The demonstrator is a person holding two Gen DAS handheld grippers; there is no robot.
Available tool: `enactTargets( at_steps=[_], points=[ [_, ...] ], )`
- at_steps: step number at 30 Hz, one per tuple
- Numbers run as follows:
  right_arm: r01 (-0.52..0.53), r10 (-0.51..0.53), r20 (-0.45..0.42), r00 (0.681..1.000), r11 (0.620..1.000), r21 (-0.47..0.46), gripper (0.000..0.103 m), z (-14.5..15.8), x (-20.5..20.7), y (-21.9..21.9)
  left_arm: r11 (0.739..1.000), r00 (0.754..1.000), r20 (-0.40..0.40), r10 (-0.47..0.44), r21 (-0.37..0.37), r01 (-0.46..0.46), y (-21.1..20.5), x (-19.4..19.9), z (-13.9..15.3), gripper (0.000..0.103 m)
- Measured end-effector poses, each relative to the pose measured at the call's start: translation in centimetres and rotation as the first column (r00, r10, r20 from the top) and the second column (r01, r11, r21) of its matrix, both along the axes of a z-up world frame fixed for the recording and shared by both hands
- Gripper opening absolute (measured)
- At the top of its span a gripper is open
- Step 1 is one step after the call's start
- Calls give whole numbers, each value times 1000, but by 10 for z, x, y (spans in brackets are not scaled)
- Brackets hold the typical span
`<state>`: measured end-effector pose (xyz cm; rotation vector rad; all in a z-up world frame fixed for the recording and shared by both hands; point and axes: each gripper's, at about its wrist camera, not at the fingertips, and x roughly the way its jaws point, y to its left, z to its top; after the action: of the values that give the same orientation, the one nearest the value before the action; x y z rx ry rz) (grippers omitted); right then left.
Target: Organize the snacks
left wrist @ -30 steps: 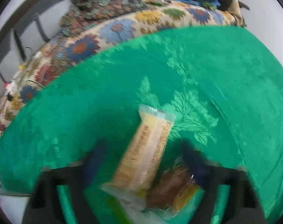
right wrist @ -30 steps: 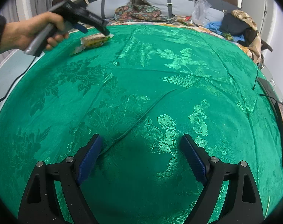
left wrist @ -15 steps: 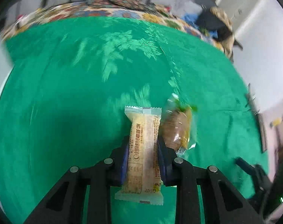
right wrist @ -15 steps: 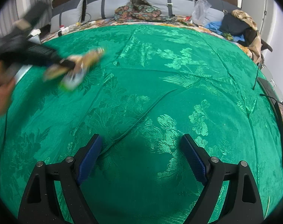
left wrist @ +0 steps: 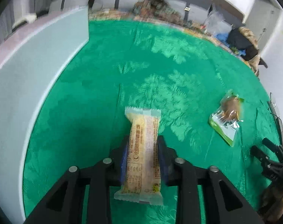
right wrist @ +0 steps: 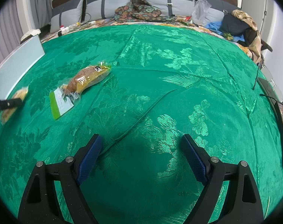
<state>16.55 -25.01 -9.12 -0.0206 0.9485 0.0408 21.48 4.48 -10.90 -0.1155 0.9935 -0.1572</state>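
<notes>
Left hand-held gripper grasping a long crinkly-ended wafer packet; right hand-held gripper released.

A bed carries everything, spread with a green floral-woven cloth that fills most of both views and shows long creases. A clear packet of brown bread with a green label lies flat on it, left of centre in the right wrist view. Clothes and a plastic bag lie upper right.
</notes>
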Motion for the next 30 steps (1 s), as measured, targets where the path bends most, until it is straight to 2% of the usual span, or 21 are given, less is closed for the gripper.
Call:
enactTargets(
  at_steps=[4,6,7,10,13,30],
  points=[
    [0,0,0,1000,1000,0,89,0,0,0,997,999,17,-47,66,46,-8,1,-5,84],
    [0,0,0,1000,1000,0,89,0,0,0,987,997,28,-69,145,64,-14,3,-8,88],
    [0,0,0,1000,1000,0,89,0,0,0,983,996,41,-76,170,68,-15,2,-9,94],
    [0,0,0,1000,1000,0,89,0,0,0,988,999,30,-43,150,38,-6,5,-11,103],
    [0,0,0,1000,1000,0,89,0,0,0,987,997,56,-47,155,38,-6,4,-13,103],
    [3,-3,0,1000,1000,-5,89,0,0,0,987,997,55,-47,155,38,-6,5,-13,103]
  ],
)
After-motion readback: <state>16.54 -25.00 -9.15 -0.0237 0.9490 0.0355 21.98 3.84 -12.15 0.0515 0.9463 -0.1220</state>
